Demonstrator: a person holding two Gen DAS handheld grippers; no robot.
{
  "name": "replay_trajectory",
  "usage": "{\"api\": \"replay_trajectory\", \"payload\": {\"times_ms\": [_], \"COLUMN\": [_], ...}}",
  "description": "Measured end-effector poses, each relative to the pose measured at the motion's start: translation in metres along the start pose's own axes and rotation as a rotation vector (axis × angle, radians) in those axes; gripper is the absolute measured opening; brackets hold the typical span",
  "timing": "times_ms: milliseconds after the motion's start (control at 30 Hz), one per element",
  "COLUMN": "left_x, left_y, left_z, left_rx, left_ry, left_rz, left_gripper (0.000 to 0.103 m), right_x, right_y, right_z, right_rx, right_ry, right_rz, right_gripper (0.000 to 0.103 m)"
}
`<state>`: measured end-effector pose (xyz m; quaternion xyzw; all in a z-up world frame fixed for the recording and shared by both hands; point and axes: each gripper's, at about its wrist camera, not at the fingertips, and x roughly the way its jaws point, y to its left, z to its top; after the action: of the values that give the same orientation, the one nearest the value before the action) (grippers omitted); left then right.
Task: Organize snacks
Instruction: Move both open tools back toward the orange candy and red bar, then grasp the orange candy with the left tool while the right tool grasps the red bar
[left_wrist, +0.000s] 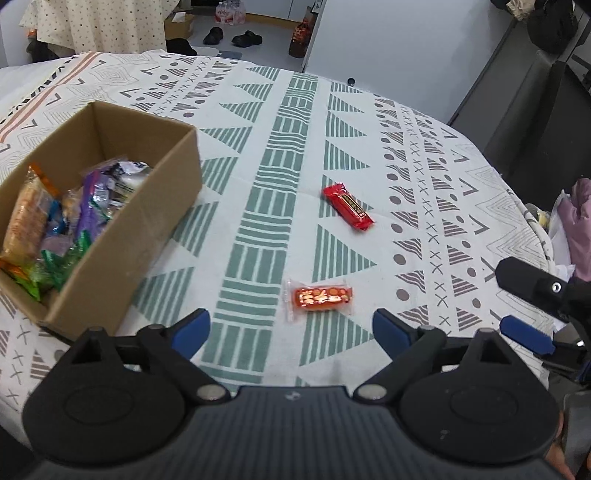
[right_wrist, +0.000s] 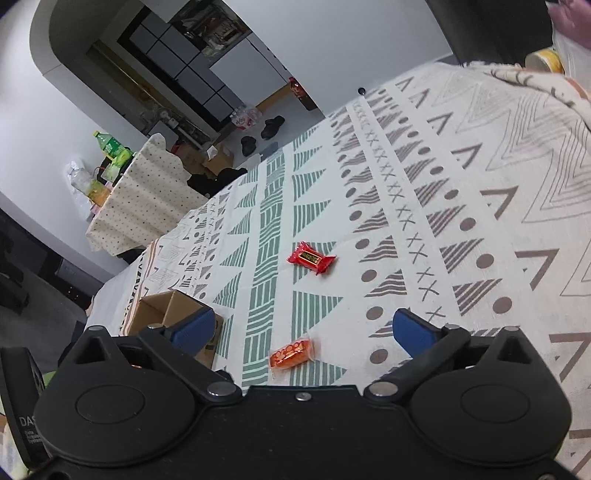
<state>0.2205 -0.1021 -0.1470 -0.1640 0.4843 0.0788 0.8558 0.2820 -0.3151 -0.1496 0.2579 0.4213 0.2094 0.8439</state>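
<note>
A brown cardboard box (left_wrist: 155, 206) at the left holds several wrapped snacks (left_wrist: 70, 221). On the patterned tablecloth (left_wrist: 266, 155) lie a red snack packet (left_wrist: 347, 206) and, nearer me, an orange snack in a clear wrapper (left_wrist: 319, 297). My left gripper (left_wrist: 291, 328) is open and empty, just short of the orange snack. The right wrist view shows the red packet (right_wrist: 312, 258), the orange snack (right_wrist: 293, 354) and the box (right_wrist: 173, 314). My right gripper (right_wrist: 303, 328) is open and empty above the orange snack; it also appears at the right edge of the left wrist view (left_wrist: 532, 314).
The table's far and right edges drop to a grey floor with shoes (left_wrist: 231, 36) and a small box. A second table with a dotted cloth (right_wrist: 144, 199) carries bottles. Clothing and bags (left_wrist: 576, 229) lie at the right edge.
</note>
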Motion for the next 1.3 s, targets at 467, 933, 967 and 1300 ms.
{"api": "replay_trajectory", "payload": {"times_ms": [467,933,967,1300], "left_x": [0.049,0.09,0.092,0.094], "left_y": [-0.023,-0.025,-0.024,-0.012], "left_z": [-0.002,-0.001,-0.002,0.009], "left_rx": [-0.083,-0.105,-0.103,-0.086], "left_ry": [0.011,0.022,0.015,-0.029], "left_rz": [0.001,0.014,0.025,-0.01], "left_gripper": [0.096,0.074,0.07,0.047], "right_x": [0.017,0.043,0.046,0.073], "right_y": [-0.024,-0.028,-0.029,-0.011], "right_z": [0.006,0.009,0.009,0.012], "right_rx": [0.071,0.067,0.066,-0.035], "right_ry": [0.026,0.046,0.048,0.026], "right_rz": [-0.005,-0.016,-0.021,-0.045], "right_gripper": [0.103,0.103,0.103,0.096]}}
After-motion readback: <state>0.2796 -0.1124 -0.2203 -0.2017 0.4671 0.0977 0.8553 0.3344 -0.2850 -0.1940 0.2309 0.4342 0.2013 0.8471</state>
